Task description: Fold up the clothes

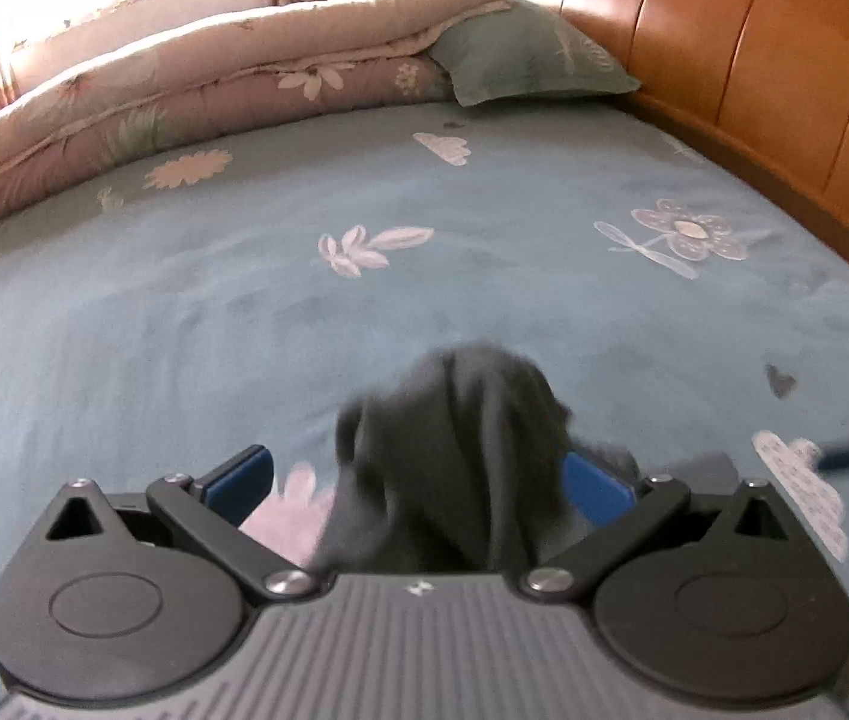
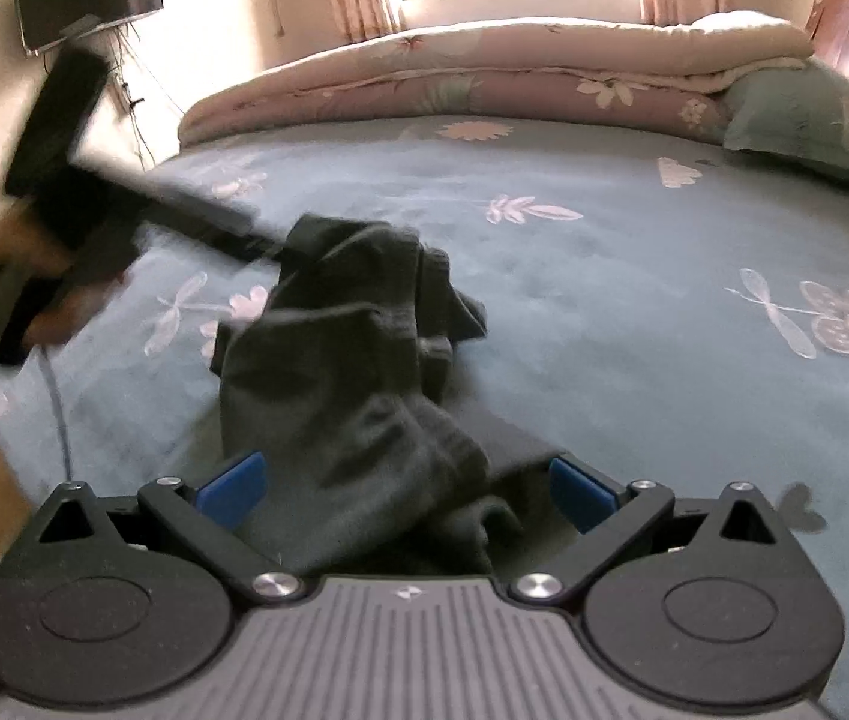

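Dark garment (image 2: 358,372) between spread right claw (image 2: 406,489), person's hand (image 2: 16,282) only here

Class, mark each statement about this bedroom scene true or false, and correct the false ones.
1. The dark garment lies crumpled on the bed sheet. True.
2. The sheet is plain white. False: it is blue-grey with a flower print.
3. The right gripper has its fingers spread apart. True.
4. The green pillow lies on top of the folded quilt. False: the quilt overlaps the pillow.
5. The left gripper is clamped shut. False: its fingers are apart.
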Demonstrator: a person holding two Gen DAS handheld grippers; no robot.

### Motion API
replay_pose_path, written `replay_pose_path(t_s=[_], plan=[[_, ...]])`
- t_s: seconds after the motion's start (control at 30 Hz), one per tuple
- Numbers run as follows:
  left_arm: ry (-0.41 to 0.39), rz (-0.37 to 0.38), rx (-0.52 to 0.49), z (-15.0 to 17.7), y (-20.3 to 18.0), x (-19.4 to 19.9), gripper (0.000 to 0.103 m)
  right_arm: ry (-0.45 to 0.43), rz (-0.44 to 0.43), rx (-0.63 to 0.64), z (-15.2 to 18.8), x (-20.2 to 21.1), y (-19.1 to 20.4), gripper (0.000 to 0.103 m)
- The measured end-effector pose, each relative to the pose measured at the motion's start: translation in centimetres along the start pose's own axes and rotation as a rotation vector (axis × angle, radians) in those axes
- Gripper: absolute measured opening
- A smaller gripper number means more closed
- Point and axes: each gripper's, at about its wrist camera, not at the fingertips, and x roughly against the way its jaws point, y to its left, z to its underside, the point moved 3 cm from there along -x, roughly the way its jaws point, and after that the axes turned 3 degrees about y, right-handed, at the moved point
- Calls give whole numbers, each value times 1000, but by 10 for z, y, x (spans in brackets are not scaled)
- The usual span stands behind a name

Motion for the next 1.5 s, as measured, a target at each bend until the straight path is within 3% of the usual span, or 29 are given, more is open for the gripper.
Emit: replay_pose_path(t_s=[0.27,0.4,0.53,0.7,0.8,0.9,1.03,1.13,1.2,1.23,1.27,1.5], plan=[[-22,12,77,61,-6,27,102,41,-131,-154,0,-24,-17,87],[-13,42,134,78,-8,26,102,35,-150,-150,-12,-31,-20,80],[-3,45,155,82,-6,25,102,42,-198,-156,-36,-55,-30,64],[4,42,153,84,-5,27,102,72,-254,-192,-53,-94,-46,64],[10,42,147,86,-6,26,102,125,-339,-236,-52,-113,-51,65],[15,33,141,87,-8,26,102,130,-429,-234,-50,-111,-43,65],[16,43,143,86,-9,23,102,67,-466,-160,-55,-92,-28,64],[23,38,143,87,-10,20,102,70,-458,-136,-58,-96,-24,59],[26,40,144,87,-11,20,102,98,-440,-132,-58,-104,-23,46],[27,41,146,88,-11,20,102,113,-425,-127,-58,-106,-22,26],[29,42,148,88,-11,20,102,123,-409,-119,-57,-107,-21,22],[37,36,156,89,-10,18,102,68,-178,-40,-69,-74,-39,18]])
